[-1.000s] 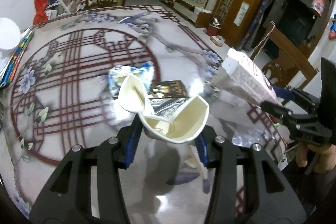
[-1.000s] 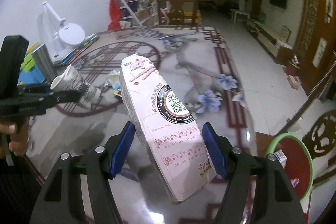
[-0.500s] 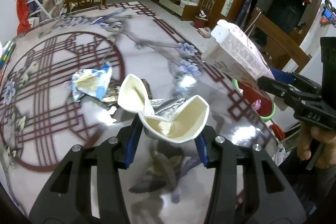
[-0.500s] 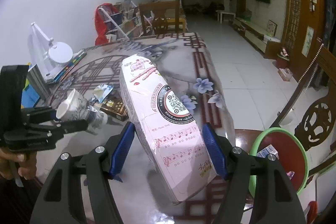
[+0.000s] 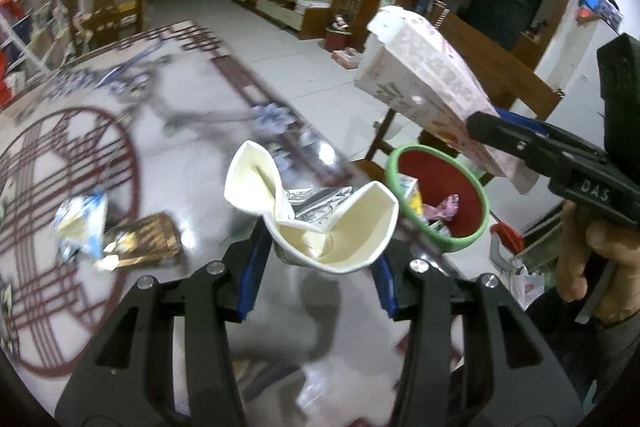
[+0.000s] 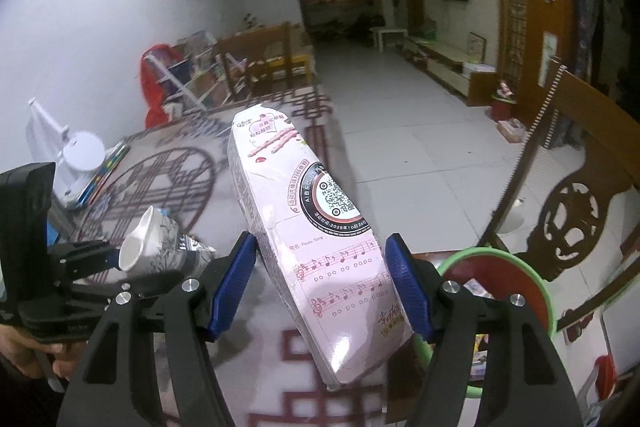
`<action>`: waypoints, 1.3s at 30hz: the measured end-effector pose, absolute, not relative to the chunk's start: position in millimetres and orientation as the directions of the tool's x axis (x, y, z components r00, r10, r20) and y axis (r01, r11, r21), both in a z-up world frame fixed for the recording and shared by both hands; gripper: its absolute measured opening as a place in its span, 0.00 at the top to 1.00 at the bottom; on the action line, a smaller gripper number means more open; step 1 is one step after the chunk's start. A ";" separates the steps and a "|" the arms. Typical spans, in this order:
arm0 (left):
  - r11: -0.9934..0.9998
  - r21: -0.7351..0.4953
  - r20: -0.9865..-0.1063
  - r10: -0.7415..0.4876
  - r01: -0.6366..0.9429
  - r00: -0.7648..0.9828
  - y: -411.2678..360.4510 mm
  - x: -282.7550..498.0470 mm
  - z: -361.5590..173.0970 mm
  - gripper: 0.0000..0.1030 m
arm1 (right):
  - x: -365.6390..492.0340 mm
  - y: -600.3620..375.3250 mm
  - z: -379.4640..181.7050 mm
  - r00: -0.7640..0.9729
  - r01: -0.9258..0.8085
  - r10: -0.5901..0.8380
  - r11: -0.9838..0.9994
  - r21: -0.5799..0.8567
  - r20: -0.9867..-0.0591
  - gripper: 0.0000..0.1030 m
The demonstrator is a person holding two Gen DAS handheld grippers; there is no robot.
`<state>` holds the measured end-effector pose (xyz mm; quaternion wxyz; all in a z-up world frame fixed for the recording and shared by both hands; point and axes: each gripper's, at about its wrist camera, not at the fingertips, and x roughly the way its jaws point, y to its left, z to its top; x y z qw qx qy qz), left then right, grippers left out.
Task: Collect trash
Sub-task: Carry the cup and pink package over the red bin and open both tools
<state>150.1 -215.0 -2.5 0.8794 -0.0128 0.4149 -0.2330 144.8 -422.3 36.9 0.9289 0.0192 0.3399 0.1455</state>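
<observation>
My left gripper (image 5: 316,267) is shut on a crushed white paper cup (image 5: 320,215), held above the table's right edge. The cup also shows in the right wrist view (image 6: 160,247). My right gripper (image 6: 320,275) is shut on a long pink snack box (image 6: 316,227), held in the air beyond the table edge; the box also shows in the left wrist view (image 5: 432,95). A red trash bin with a green rim (image 5: 440,195) stands on the floor by the table, with some trash in it. It also shows in the right wrist view (image 6: 500,287). A blue-white wrapper (image 5: 80,227) and a brown wrapper (image 5: 144,239) lie on the table.
The glossy patterned table (image 5: 120,147) fills the left. A carved wooden chair (image 6: 572,195) stands by the bin. A white desk lamp (image 6: 76,155) and coloured books sit at the table's far left. A second wooden chair (image 6: 264,59) stands at the far end.
Both grippers have swung right toward the table edge with their loads. The bin has come fully into the left wrist view, and the wrappers have slid to the left.
</observation>
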 end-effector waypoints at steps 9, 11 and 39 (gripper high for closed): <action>0.823 -0.257 -0.708 -0.518 0.507 0.481 -289.6 179.0 2.4 0.56 | 155.5 -495.5 40.3 0.753 -0.121 0.204 0.978 0.173 -0.626 0.37; 0.806 -0.272 -0.705 -0.539 0.526 0.461 -307.2 184.5 2.1 0.56 | 158.2 -515.2 39.7 0.758 -0.081 0.178 0.980 0.180 -0.628 0.37; 0.661 -0.297 -0.757 -0.603 0.690 0.252 -452.0 206.0 -45.1 0.56 | 173.6 -619.1 -8.5 0.690 0.188 0.045 0.953 0.239 -0.722 0.37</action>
